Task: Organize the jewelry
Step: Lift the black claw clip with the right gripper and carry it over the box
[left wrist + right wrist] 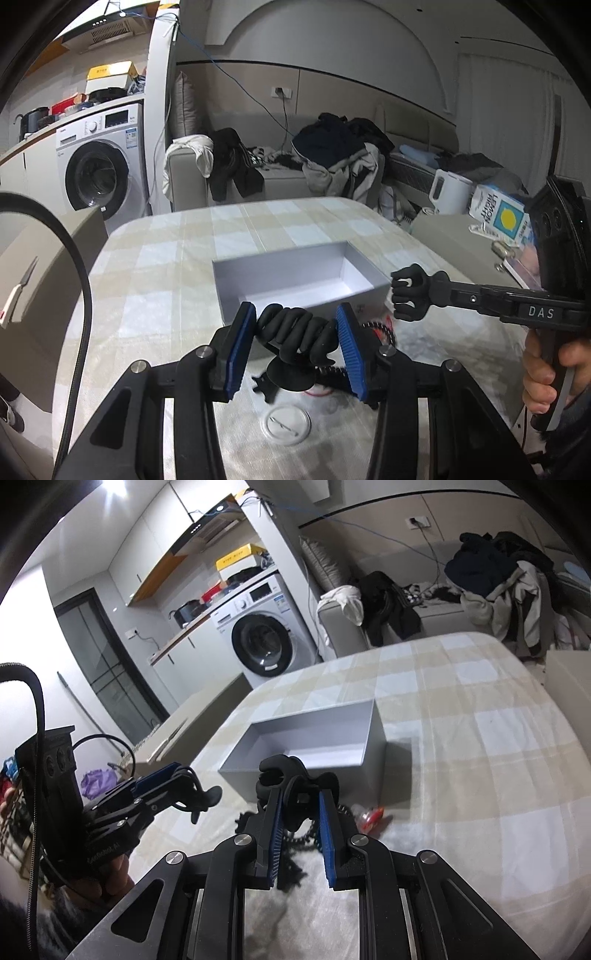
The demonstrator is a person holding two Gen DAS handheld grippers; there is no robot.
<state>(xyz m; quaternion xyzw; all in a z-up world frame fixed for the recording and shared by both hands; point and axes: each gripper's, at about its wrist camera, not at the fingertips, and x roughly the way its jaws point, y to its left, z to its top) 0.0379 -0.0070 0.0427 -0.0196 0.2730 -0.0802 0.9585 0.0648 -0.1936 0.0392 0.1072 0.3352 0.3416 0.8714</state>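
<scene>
On the desk (155, 258), covered with a pale checked cloth, an open white box (295, 275) stands near the middle. The left claw (295, 334) pinches a black claw-shaped hair clip (295, 332) between its blue pads, held just above the near wall of the box; a second, round black piece shows right beneath it. The right claw (300, 805) grips another black hair clip (291, 779) between its blue pads, likewise held at the near edge of the box, toward its right corner as the left wrist view shows. Under the two claws, on the cloth just beside the box, lie a black beaded strand (295, 836) and a small red and clear item (369, 814). A clear round lid (286, 422) lies nearer the desk's near edge.
</scene>
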